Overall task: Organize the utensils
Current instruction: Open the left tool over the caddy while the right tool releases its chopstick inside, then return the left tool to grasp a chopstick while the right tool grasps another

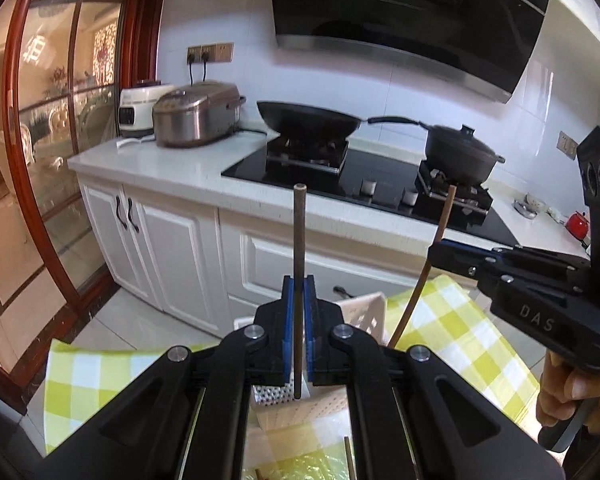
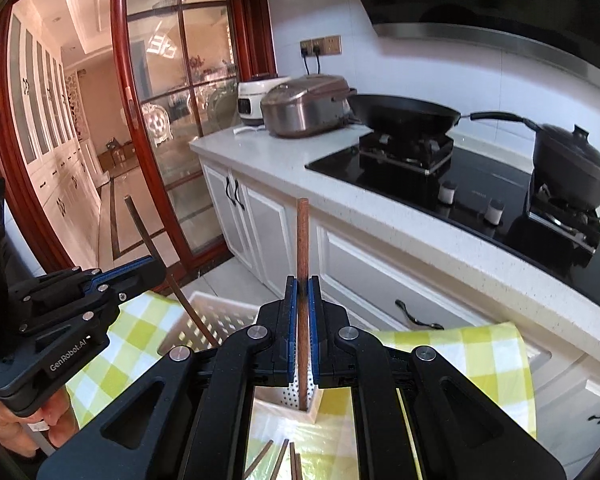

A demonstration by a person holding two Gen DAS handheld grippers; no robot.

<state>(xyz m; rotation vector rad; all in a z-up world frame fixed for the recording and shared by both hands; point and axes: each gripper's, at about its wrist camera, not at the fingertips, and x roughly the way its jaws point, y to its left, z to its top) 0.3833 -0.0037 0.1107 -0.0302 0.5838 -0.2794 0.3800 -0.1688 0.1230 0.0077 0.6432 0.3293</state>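
My left gripper (image 1: 299, 284) is shut on a dark brown chopstick (image 1: 299, 236) held upright, its lower end over a white perforated holder (image 1: 280, 394). My right gripper (image 2: 302, 284) is shut on a reddish-brown chopstick (image 2: 302, 240), also upright, its lower end in the white perforated holder (image 2: 290, 394). Each gripper shows in the other's view: the right gripper (image 1: 434, 254) at the right with its chopstick (image 1: 440, 236), the left gripper (image 2: 160, 268) at the left with its chopstick (image 2: 148, 236). More chopsticks (image 2: 278, 460) lie on the checked cloth below.
A yellow-and-white checked cloth (image 1: 452, 320) covers the table, with a white slatted basket (image 2: 216, 316) on it. Beyond stand white cabinets (image 1: 172, 240), a counter with a rice cooker (image 1: 198, 118), a wok (image 1: 308, 120) and a lidded pot (image 1: 462, 156) on the hob.
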